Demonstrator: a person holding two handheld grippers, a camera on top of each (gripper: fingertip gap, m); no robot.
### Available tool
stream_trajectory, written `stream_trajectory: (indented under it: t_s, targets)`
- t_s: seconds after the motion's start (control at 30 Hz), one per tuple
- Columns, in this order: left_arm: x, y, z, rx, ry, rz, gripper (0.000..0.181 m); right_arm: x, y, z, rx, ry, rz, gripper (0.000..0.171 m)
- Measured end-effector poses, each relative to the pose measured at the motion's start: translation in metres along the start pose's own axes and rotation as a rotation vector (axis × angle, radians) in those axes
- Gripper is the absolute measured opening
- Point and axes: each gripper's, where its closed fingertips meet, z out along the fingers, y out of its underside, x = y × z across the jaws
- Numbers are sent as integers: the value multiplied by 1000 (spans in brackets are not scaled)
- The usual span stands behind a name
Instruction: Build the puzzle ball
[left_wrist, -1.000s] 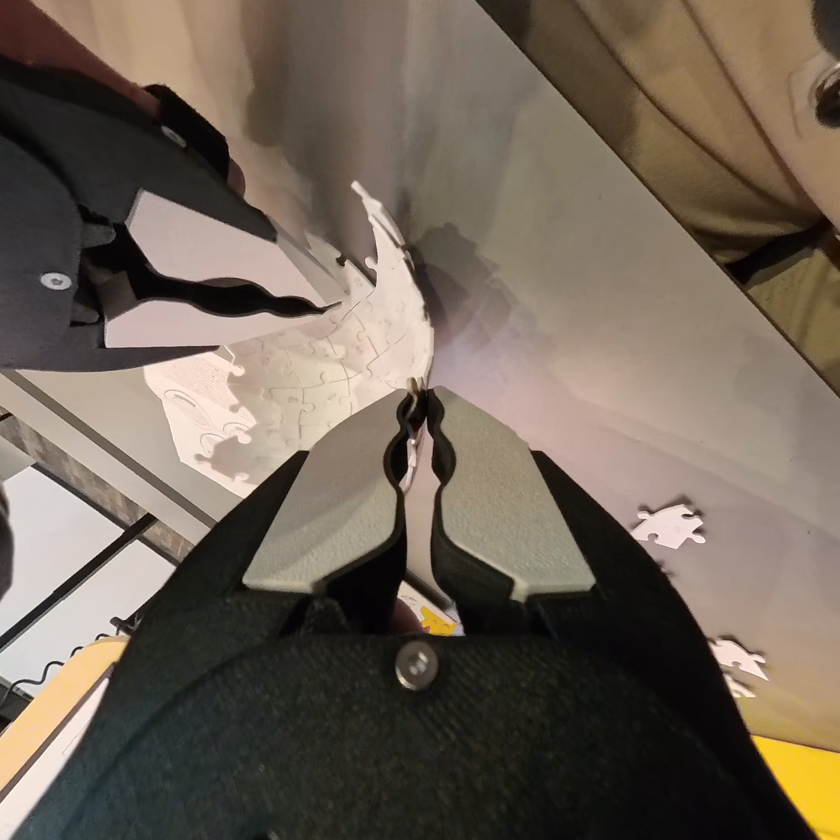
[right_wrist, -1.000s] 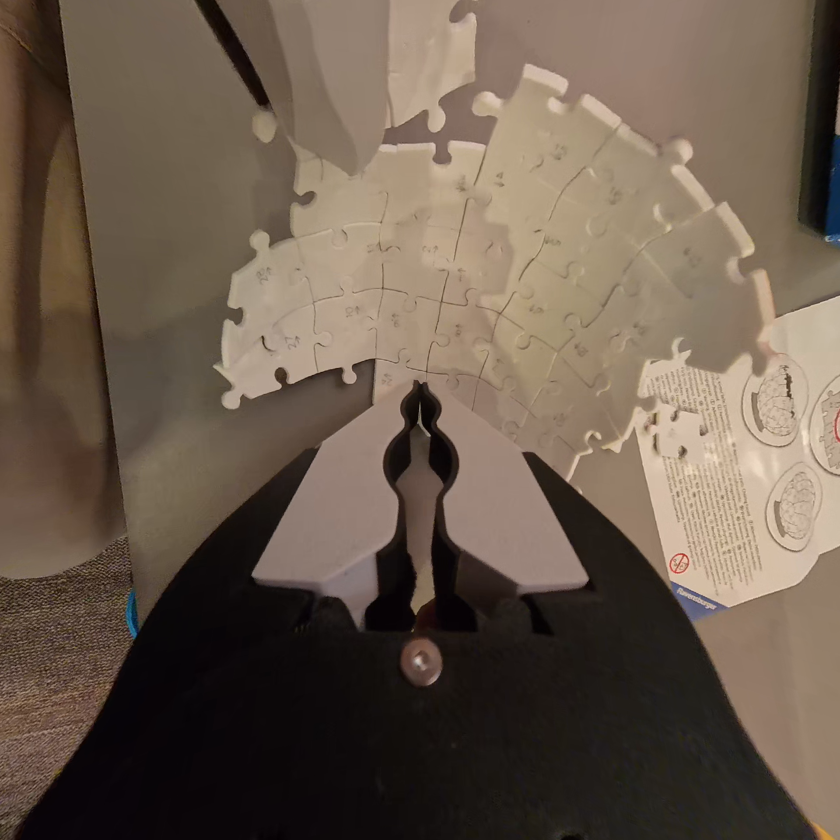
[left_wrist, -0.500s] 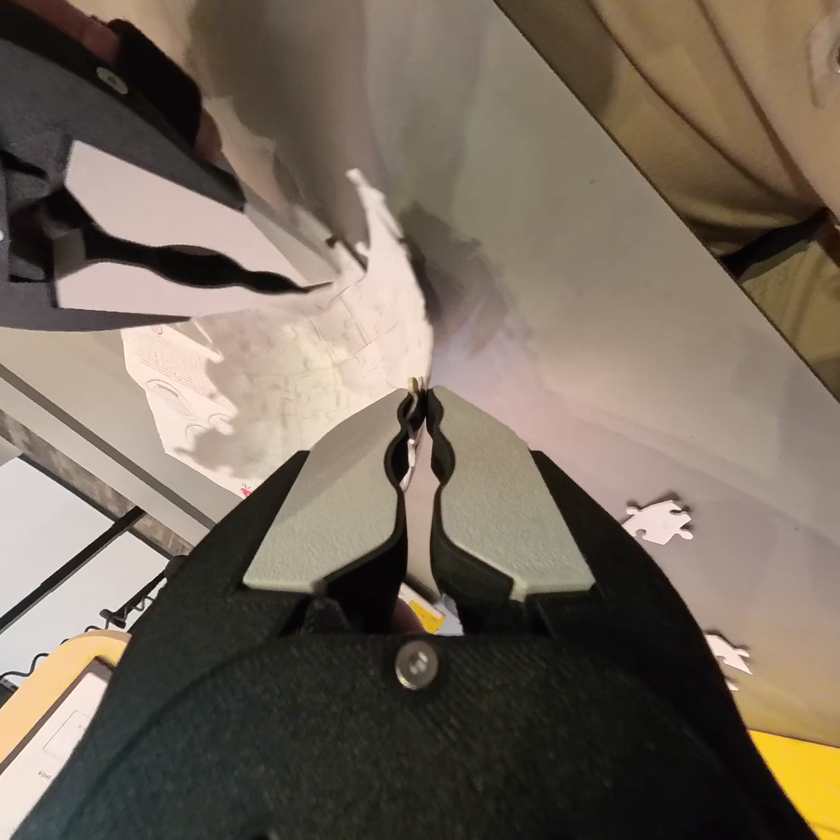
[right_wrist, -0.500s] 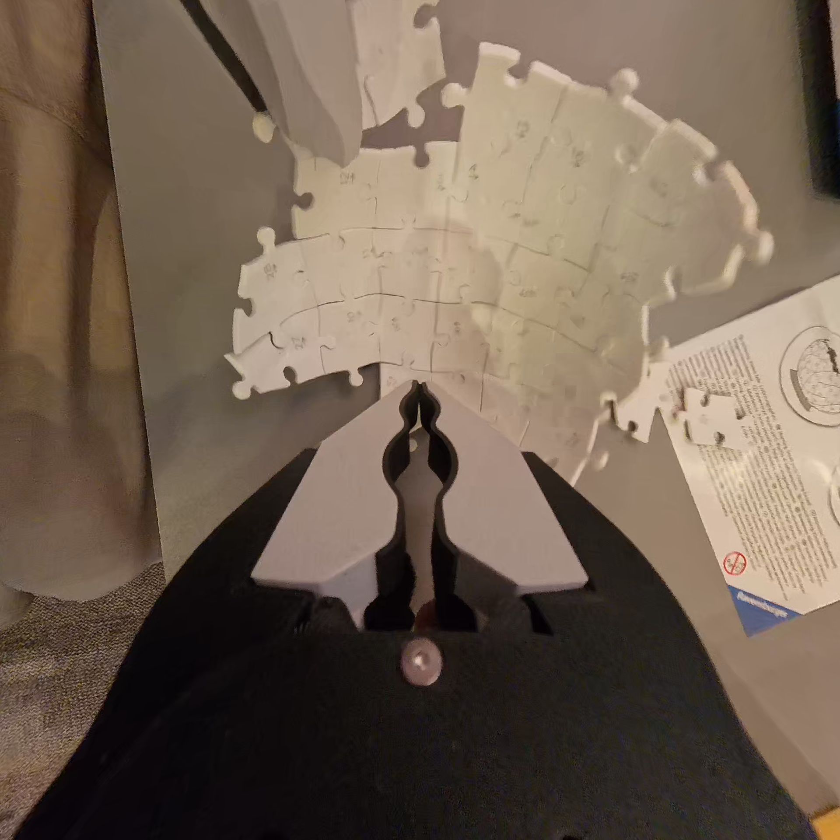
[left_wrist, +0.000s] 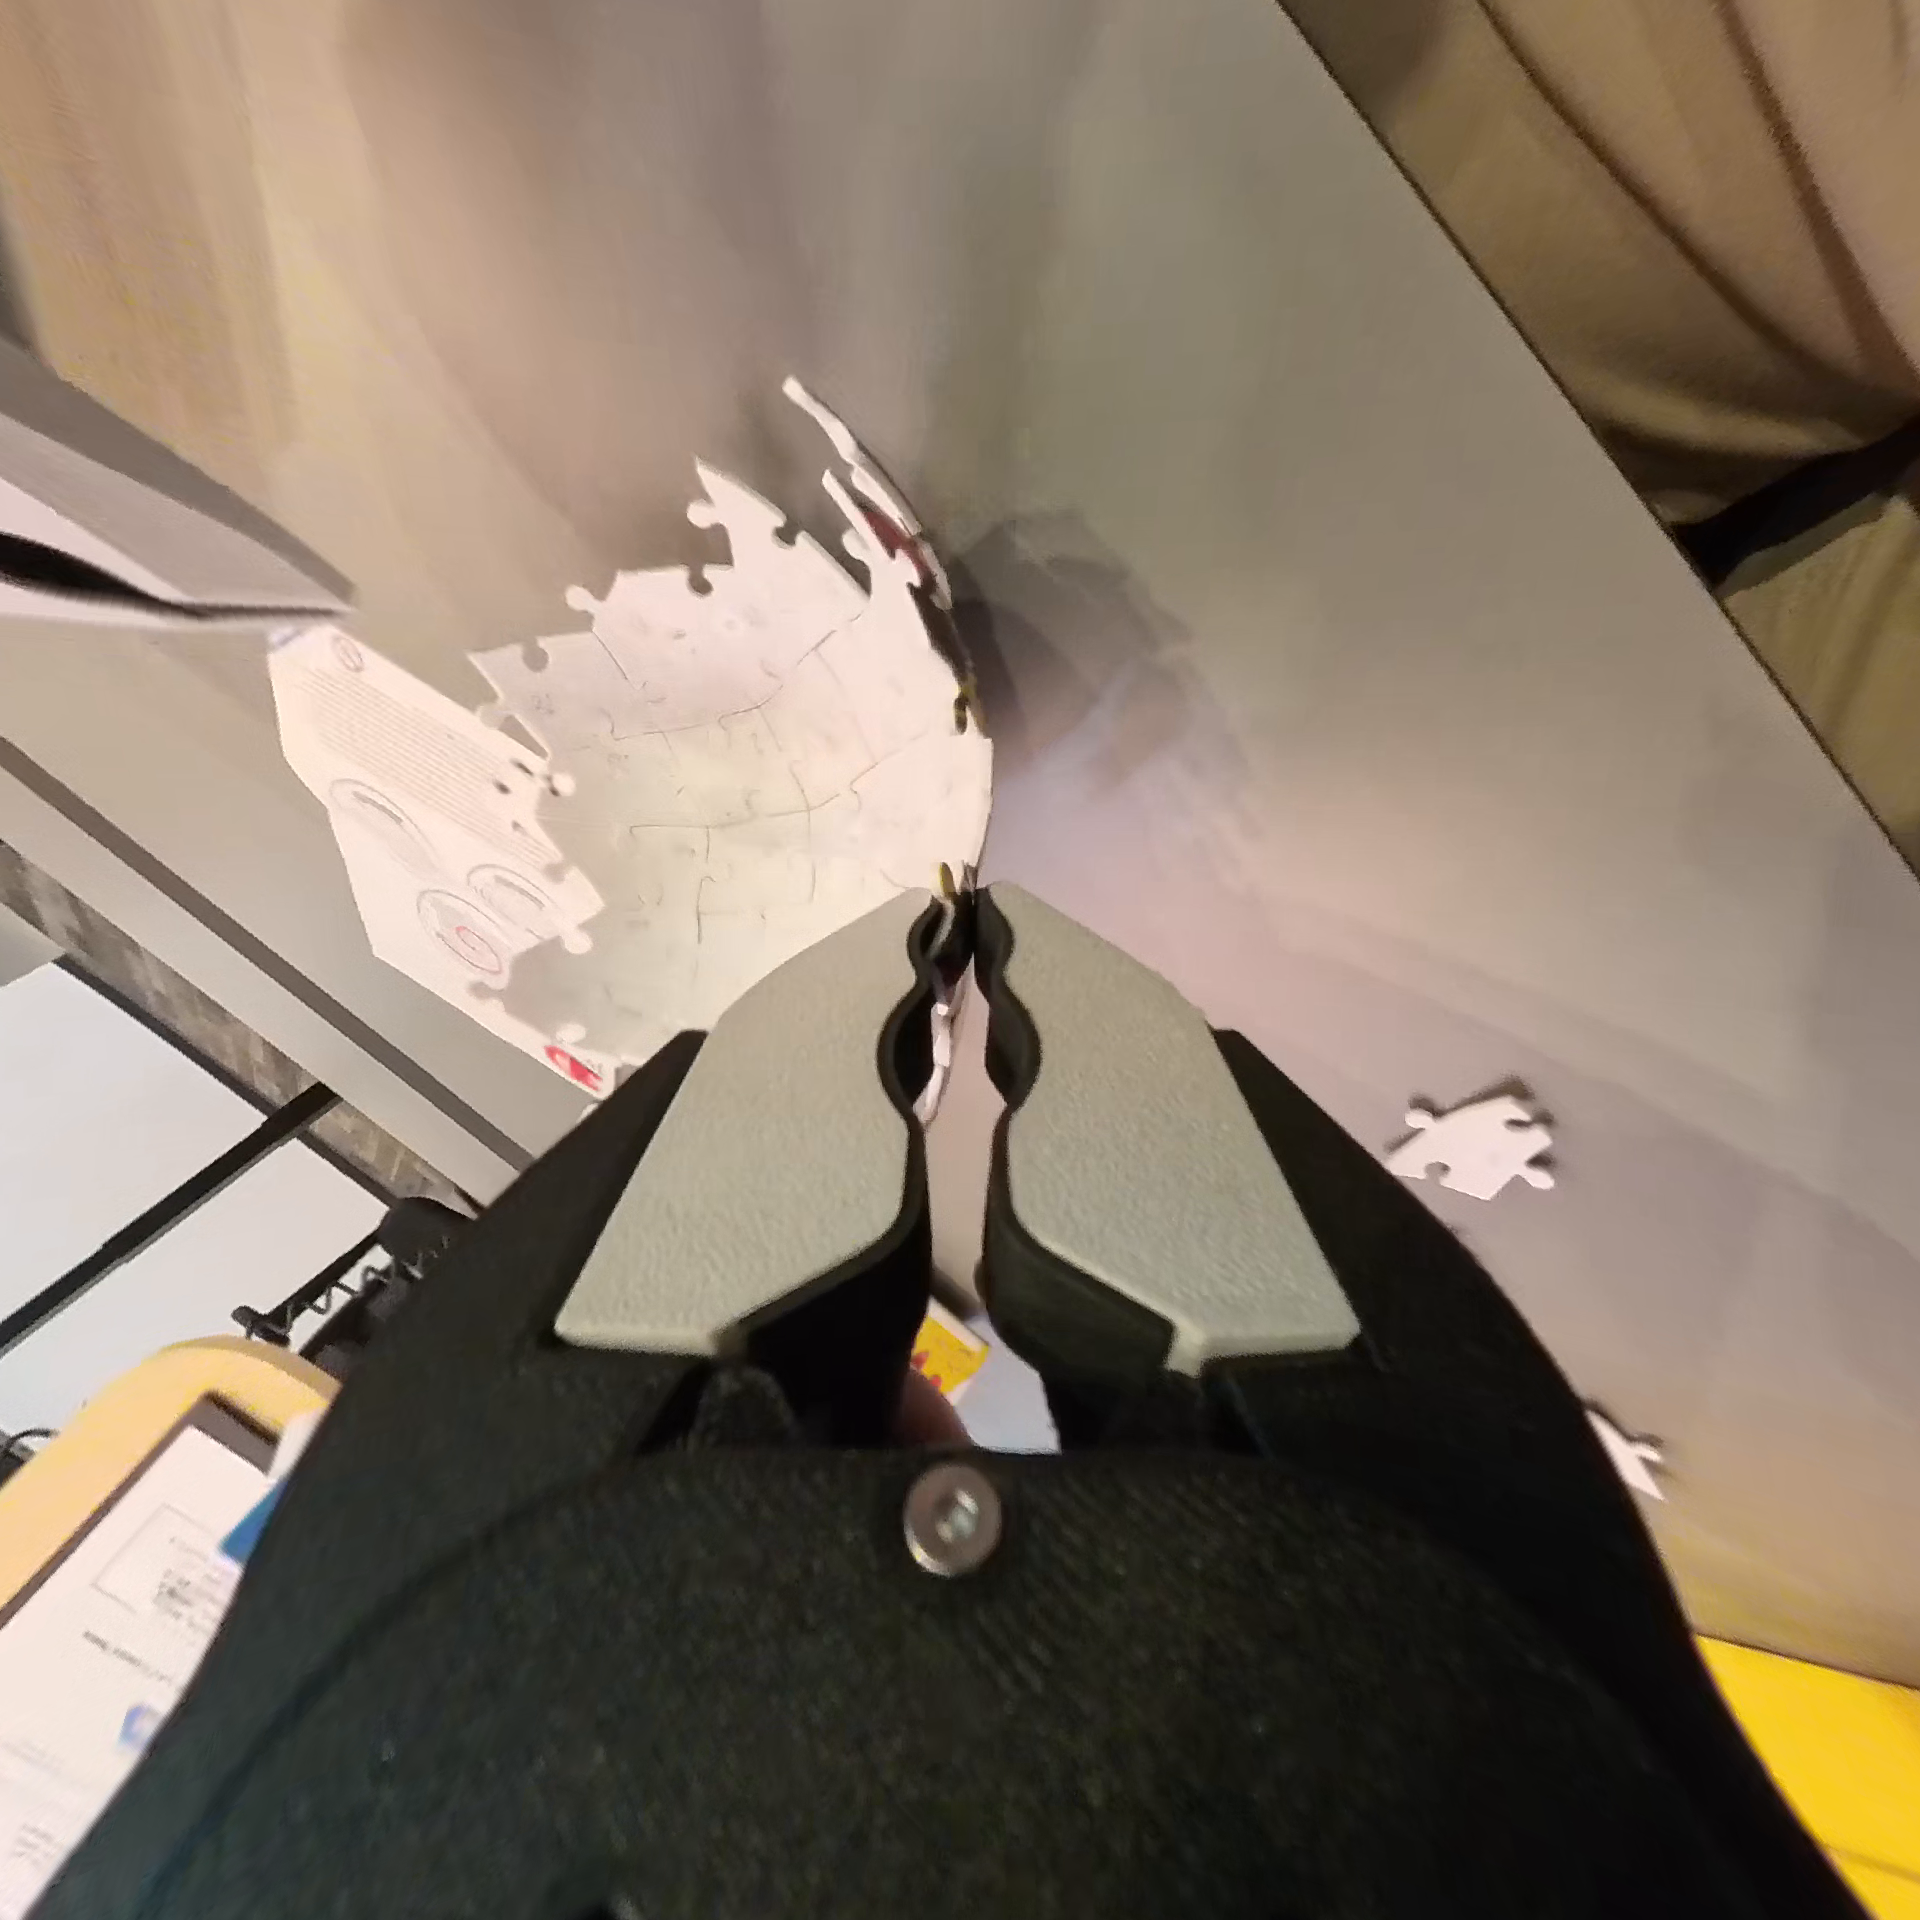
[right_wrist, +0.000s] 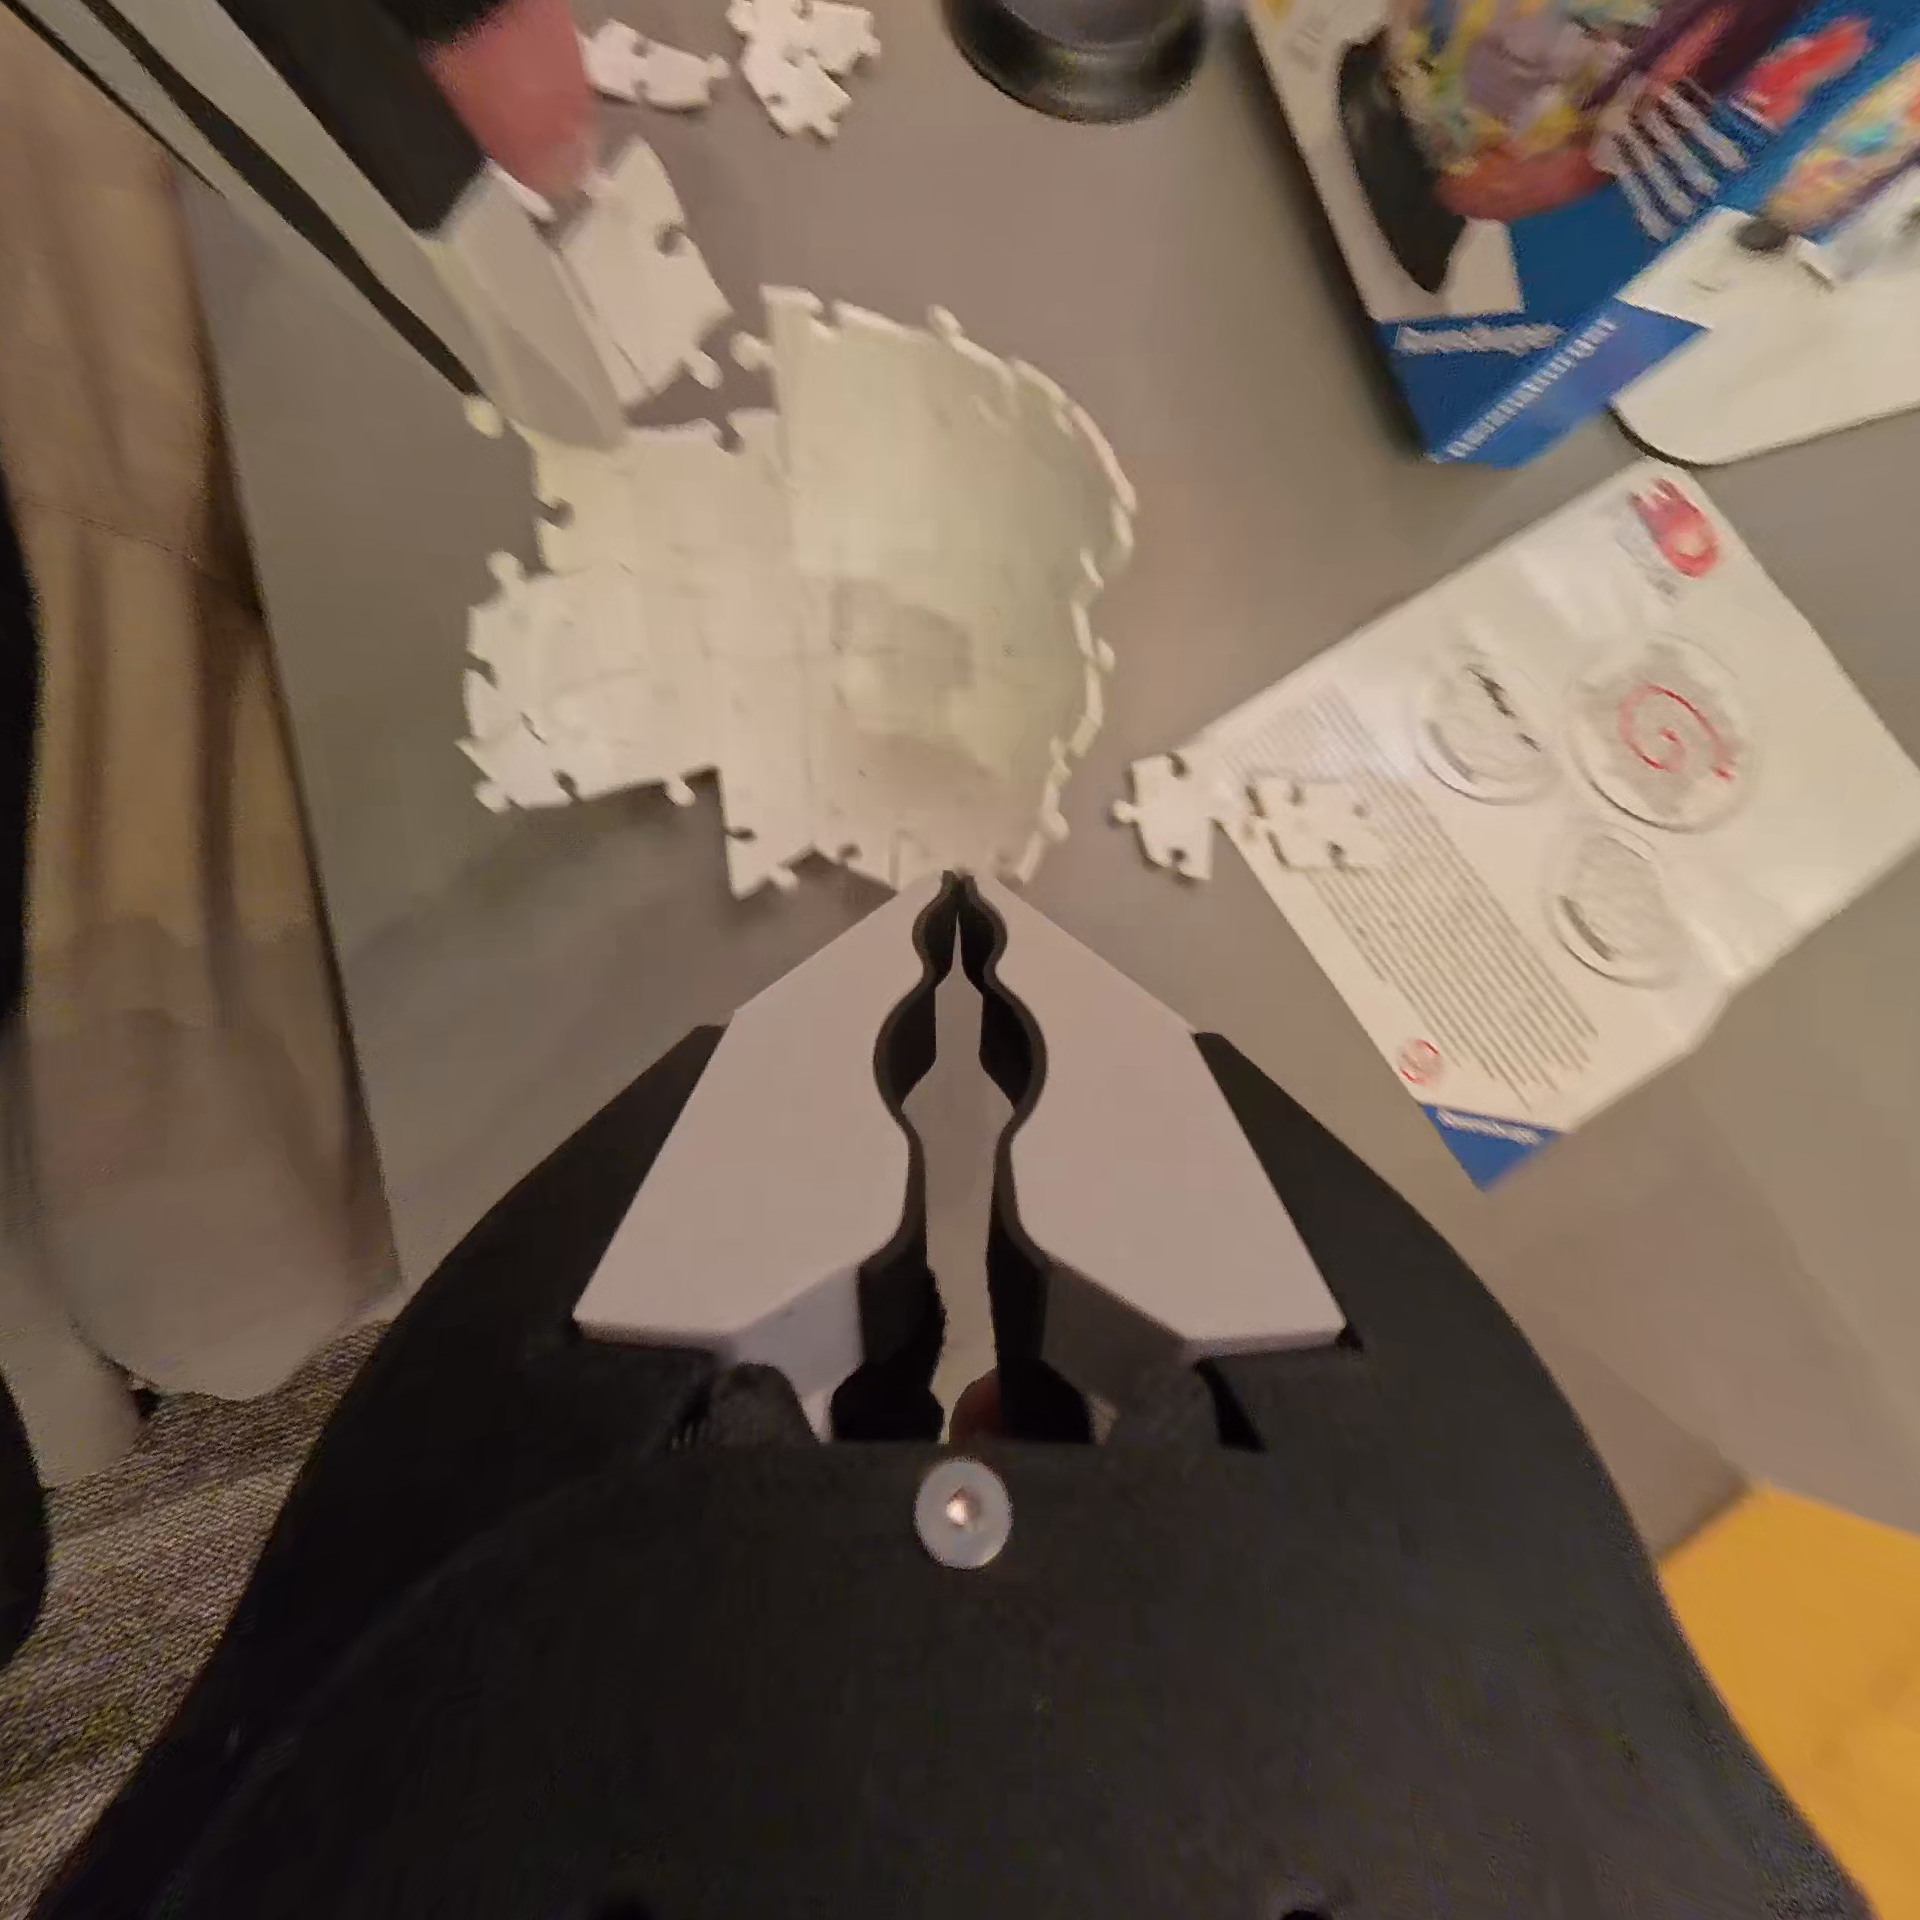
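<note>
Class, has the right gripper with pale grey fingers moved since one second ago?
Yes. The right gripper has drawn back from the grey table: the white printed leaflet on it, cut off before, now shows almost whole.

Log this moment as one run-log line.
left gripper: shut on shell edge | right gripper: shut, empty, off shell | leaflet: beside shell | loose pieces: on table
</note>
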Motion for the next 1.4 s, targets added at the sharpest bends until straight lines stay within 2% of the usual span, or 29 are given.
stream_trajectory:
  t_s: [0.1,0.33,0.67,0.73,1.0,1.03,1.13,1.23,1.27,1.33,1.4]
  targets:
    - [7,9,-1,-24,1,-33,4,16,7,-1,-17,39,44,5]
    - [24,27,-5,-53,6,-133,4,48,23,41,-103,142,48,17]
    - [29,38,-5,-50,-5,-179,4,55,23,70,-108,58,64,21]
    - [29,38,-4,-45,-8,-184,4,58,23,71,-107,64,73,16]
    - [27,43,-4,-61,-19,-169,4,48,17,58,-59,28,62,14]
    - [26,44,-4,-64,-21,-164,4,44,13,51,-51,20,44,0]
    - [24,43,-4,-65,-20,-142,4,26,6,33,-68,-33,-12,0]
    - [23,42,-2,-69,-20,-127,4,29,12,31,-113,3,-42,0]
    - [22,41,-2,-67,-21,-127,4,33,11,31,-102,21,-32,4]
    - [22,41,-1,-70,-22,-128,4,49,8,34,-93,82,0,22]
    - [22,41,-1,-70,-22,-131,4,59,10,40,-103,96,36,26]
